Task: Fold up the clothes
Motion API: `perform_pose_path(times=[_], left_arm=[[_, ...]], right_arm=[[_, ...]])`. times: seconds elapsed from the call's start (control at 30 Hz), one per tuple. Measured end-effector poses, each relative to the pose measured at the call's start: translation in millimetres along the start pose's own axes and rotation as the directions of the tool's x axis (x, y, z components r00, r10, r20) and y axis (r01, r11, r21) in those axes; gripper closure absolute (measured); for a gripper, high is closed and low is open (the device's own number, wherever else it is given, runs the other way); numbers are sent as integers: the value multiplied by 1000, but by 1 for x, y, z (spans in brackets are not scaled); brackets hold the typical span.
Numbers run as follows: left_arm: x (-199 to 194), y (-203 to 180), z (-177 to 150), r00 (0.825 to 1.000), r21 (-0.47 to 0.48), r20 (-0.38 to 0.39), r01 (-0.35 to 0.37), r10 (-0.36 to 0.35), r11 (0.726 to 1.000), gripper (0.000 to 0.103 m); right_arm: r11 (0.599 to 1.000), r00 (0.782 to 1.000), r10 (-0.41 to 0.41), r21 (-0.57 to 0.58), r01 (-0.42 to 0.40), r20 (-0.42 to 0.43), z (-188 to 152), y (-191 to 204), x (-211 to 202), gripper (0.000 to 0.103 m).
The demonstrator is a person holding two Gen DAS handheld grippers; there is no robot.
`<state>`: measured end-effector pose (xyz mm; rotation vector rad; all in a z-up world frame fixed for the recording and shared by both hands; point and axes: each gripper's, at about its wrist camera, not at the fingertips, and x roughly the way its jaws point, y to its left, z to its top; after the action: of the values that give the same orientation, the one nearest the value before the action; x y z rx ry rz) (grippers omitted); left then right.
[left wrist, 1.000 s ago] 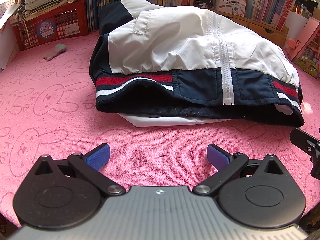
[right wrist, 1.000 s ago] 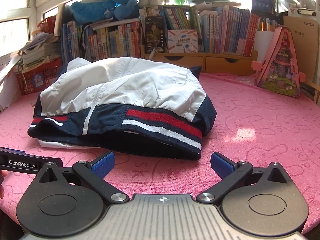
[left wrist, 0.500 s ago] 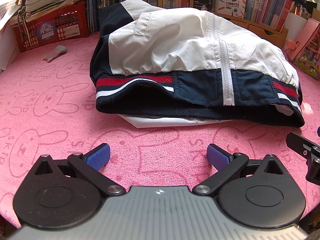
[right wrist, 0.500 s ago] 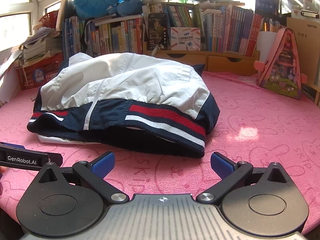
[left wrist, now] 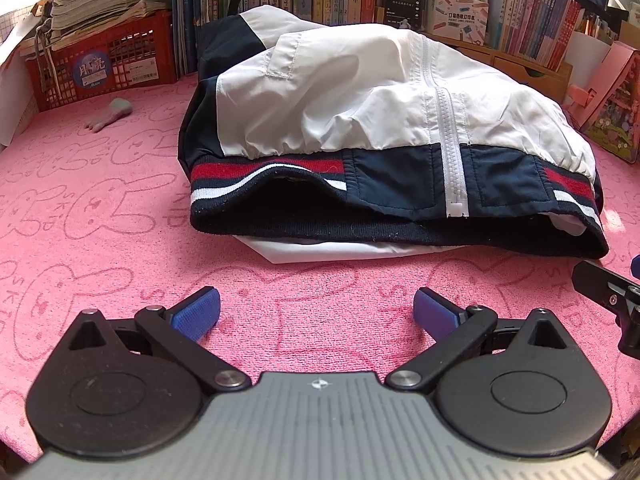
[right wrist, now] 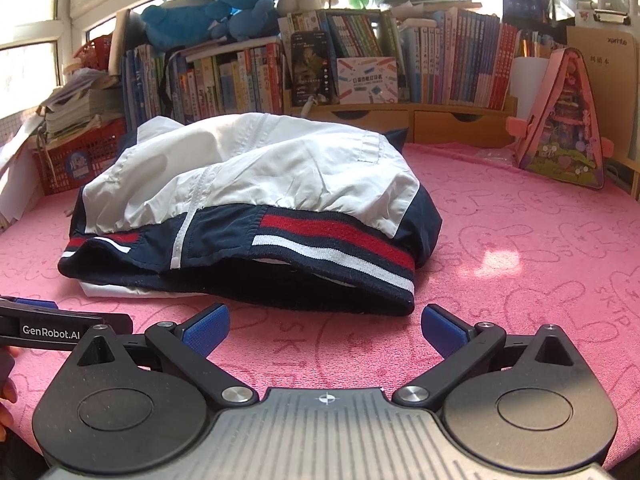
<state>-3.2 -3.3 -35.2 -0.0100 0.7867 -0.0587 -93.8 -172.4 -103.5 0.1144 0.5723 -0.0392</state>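
Left tool (left wrist: 316,314): blue pads spread wide apart, nothing between them, low over the pink cover just short of the jacket's hem.
Right tool (right wrist: 325,329): blue pads likewise spread wide, holding nothing, close in front of the hem's corner.
Writing on the tools: seen from the right wrist, the left tool's black arm at the left edge reads "GenRobot.AI".
Jacket (left wrist: 372,120): white with navy panels, a red and white striped hem and a white zip, lying folded in a mound mid-desk, a white layer poking out beneath the hem.
Desk (left wrist: 80,208): covered in pink cloth printed with rabbits and "SKIP".
Red basket (left wrist: 116,68): a round blue label with Chinese characters, papers stacked on top.
Left wrist only: a small grey thing (left wrist: 112,112) lying near the basket.
Right wrist only: blue plush toys (right wrist: 212,0) on top of the books, a pink house-shaped toy (right wrist: 568,120), a board marked "xernte".
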Motion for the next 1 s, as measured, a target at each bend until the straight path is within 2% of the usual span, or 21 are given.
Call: perform_pose_path(times=[0.2,0.3,0.5,0.63,0.73,0.83,1.0], left_arm=[[0,7,2,999,-43,17,39,-39,998,0],[1,7,3,999,-39,19,41,-41,998,0],[4,6,8,999,-29,5,45,-45,999,0],[5,7,14,998,-42,6,57,-56,998,0],[2,3,18,999,1,37,38,-38,999,0],[-1,-3,22,997,59,79,9,-14,998,0],[6,-10,31,995,124,104,-16,3,992,0]], right_arm=[[988,998,56,142,-55,2,2,-15,2,0],[987,998,65,147,-62,-12,3,-17,3,0],[1000,999,-22,-16,23,44,1,-2,0,0],[990,992,-84,-105,94,99,2,5,-1,0],[978,985,-116,-160,136,128,4,7,1,0],[950,978,-136,-260,175,158,5,13,6,0],[852,965,-155,-467,238,211,2,32,25,0]])
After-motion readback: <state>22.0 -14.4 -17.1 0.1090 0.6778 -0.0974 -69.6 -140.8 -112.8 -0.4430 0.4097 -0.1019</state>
